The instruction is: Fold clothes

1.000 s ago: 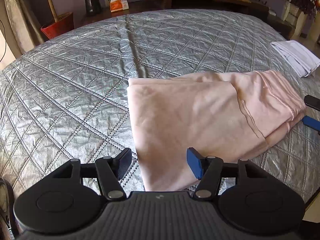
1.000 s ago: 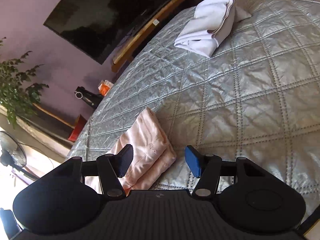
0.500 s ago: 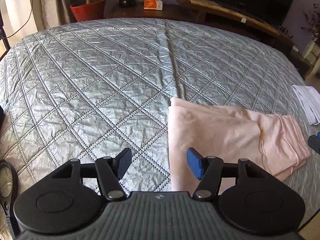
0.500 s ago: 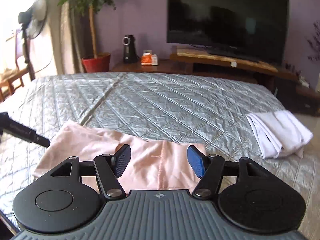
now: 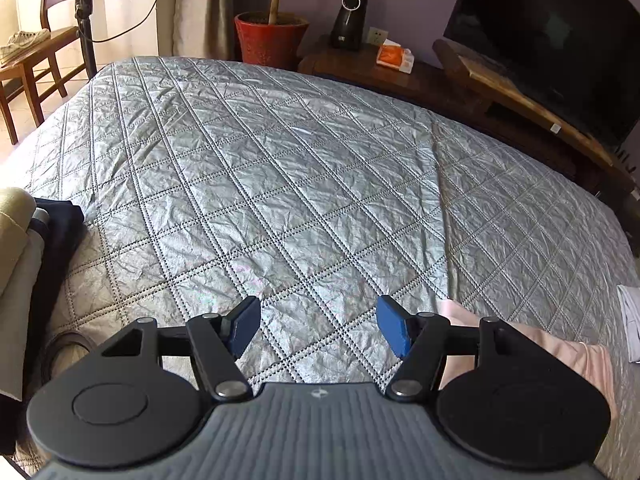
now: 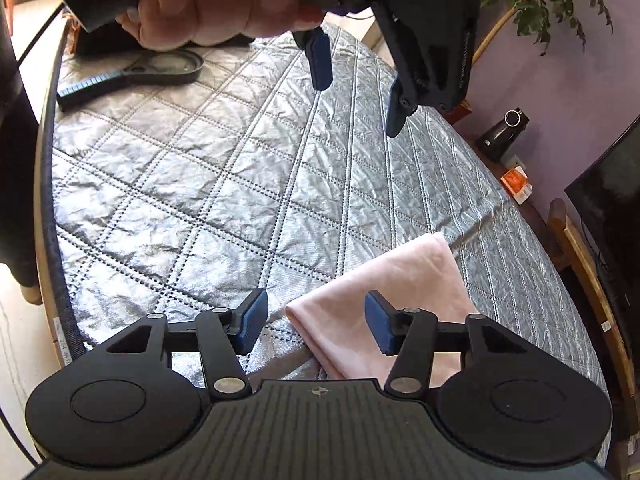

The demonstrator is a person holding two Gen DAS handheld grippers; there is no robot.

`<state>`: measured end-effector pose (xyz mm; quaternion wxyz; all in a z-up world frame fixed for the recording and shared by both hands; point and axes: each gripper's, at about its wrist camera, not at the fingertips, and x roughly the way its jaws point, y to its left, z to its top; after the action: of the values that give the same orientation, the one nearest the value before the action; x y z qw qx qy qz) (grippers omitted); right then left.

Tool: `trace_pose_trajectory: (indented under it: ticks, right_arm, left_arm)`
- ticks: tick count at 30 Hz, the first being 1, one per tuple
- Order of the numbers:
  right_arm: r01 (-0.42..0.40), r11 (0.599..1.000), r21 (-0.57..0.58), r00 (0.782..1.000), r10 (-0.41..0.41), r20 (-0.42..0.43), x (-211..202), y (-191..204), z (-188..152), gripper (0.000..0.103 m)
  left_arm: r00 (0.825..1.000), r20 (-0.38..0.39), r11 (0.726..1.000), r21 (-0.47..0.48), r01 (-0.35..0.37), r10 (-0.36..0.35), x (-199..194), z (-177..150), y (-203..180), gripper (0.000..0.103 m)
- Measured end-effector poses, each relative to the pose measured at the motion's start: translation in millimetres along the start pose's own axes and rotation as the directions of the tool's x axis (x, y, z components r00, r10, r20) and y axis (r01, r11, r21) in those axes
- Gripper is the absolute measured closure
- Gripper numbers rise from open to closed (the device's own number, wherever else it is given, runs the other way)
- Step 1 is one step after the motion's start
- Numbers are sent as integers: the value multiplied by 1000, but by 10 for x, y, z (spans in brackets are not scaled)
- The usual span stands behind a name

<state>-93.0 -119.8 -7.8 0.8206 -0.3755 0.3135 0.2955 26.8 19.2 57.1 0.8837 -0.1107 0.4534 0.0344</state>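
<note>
Right gripper (image 6: 316, 322) hangs above the near corner of the folded pink garment (image 6: 384, 284), its jaws having just been closing yet standing apart with nothing pinched; the cloth's corner shows between them from above, apparently untouched. That garment lies flat on the grey quilted bedspread (image 6: 208, 200), its long axis running from this gripper away to the far right, toward the TV side of the room. Left gripper (image 6: 356, 88), held in the person's hand (image 6: 216, 8), hovers over bare quilt well to the far left of the pink piece, jaws also apart and empty. In its own view only the garment's edge (image 5: 560, 348) peeks out at lower right. So the right gripper is plainly the nearer. A pile of dark and beige clothes (image 5: 36, 248) waits at the bed's left edge, closer to the left gripper, and judging by that, the next garment likely comes from there.
</note>
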Motion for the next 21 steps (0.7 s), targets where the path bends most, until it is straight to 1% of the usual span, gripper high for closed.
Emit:
trace_pose_trajectory:
  ticks: [2, 5, 6, 7, 9, 11, 14, 16, 18, 19, 20, 21]
  right_arm:
    - [27, 1000, -11, 1000, -27, 8, 13, 25, 16, 55]
    - [79, 994, -77, 997, -78, 9, 26, 151, 22, 55]
    - [91, 991, -100, 996, -90, 12, 25, 198, 20, 58]
    - [79, 991, -111, 997, -78, 11, 19, 220, 17, 70]
    - [56, 991, -121, 998, -56, 7, 12, 238, 14, 87]
    - [43, 993, -107, 999, -43, 0, 4, 213, 12, 91]
    - [25, 999, -42, 1000, -25, -5, -15, 114, 31, 96]
    - [16, 1000, 7, 1000, -16, 20, -89, 41, 65, 98]
    - [-9, 995, 98, 999, 4, 53, -181, -120, 107, 98]
    - [-24, 983, 180, 997, 11, 78, -252, -282, 130, 98]
    - [-45, 962, 268, 994, 16, 109, -345, -470, 137, 98]
    - [-58, 929, 365, 990, 6, 144, -456, -678, 107, 98]
  left_arm:
    - [1000, -2, 1000, 10, 8, -8, -9, -14, 1, 42]
    - [1000, -4, 1000, 6, 15, -15, -35, -29, 23, 41]
    - [1000, -7, 1000, -5, 20, -20, -38, -30, 41, 41]
    - [1000, -11, 1000, -18, 25, -26, -41, -31, 59, 40]
    - [999, -20, 998, -44, 35, -36, -29, -19, 97, 38]
    - [999, -19, 998, -47, 40, -41, -31, -20, 98, 38]
    - [999, -17, 998, -45, 46, -47, -34, -22, 88, 38]
    - [999, -14, 998, -45, 46, -47, -33, -17, 79, 38]
    - [999, -11, 998, -52, 45, -45, -30, -11, 76, 38]
    - [999, -9, 997, -56, 44, -44, -29, -8, 74, 38]
    - [999, -8, 997, -59, 43, -44, -27, -5, 72, 38]
    - [999, -9, 997, -65, 44, -45, -18, -5, 67, 38]
